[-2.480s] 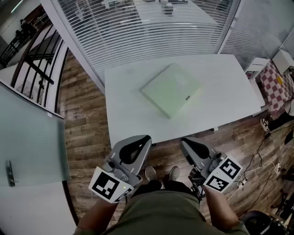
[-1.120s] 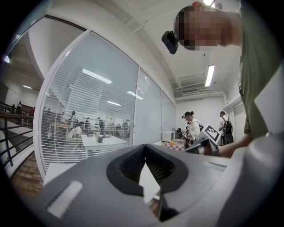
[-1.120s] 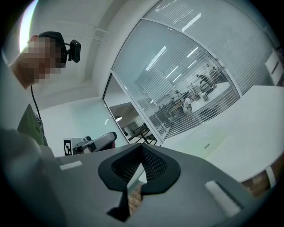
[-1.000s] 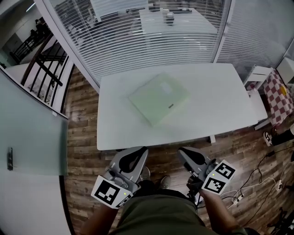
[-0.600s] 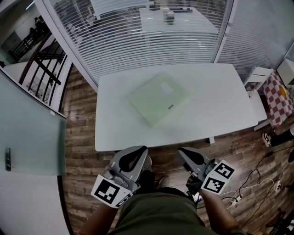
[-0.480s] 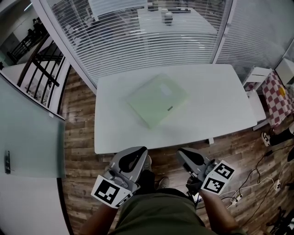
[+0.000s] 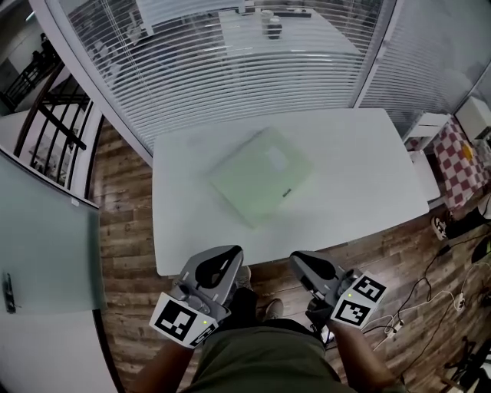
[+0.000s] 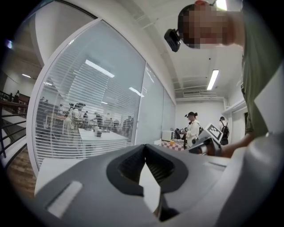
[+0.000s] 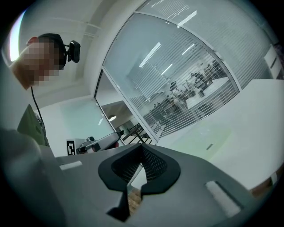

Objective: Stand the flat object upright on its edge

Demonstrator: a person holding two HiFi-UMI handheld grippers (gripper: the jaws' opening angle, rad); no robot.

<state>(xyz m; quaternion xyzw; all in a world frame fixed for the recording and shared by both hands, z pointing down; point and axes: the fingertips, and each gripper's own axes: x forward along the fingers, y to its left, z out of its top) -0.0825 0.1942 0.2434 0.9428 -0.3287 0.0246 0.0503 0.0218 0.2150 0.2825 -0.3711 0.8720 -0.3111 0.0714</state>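
Observation:
A flat, pale green square object point(image 7: 262, 175) lies on the white table point(image 7: 360, 169), turned cornerwise, a little left of the middle. My left gripper point(image 7: 232, 251) and right gripper point(image 7: 298, 259) hang side by side at the table's near edge, over the wooden floor, well short of the object. Both are shut with nothing between the jaws. In the left gripper view the left gripper point(image 8: 144, 146) has its jaws meeting, with the right gripper point(image 8: 208, 139) beside it. In the right gripper view the right gripper point(image 9: 142, 146) points across the table toward the green object point(image 9: 208, 137).
A glass wall with blinds point(image 7: 230, 69) runs behind the table, with another table point(image 7: 268, 19) beyond it. A glass door point(image 7: 46, 238) stands at the left. At the right, a checkered cloth point(image 7: 460, 161) and cables point(image 7: 437, 284) lie on the floor.
Both grippers have come closer to the table's near edge, still shut. The green object has not moved on the table.

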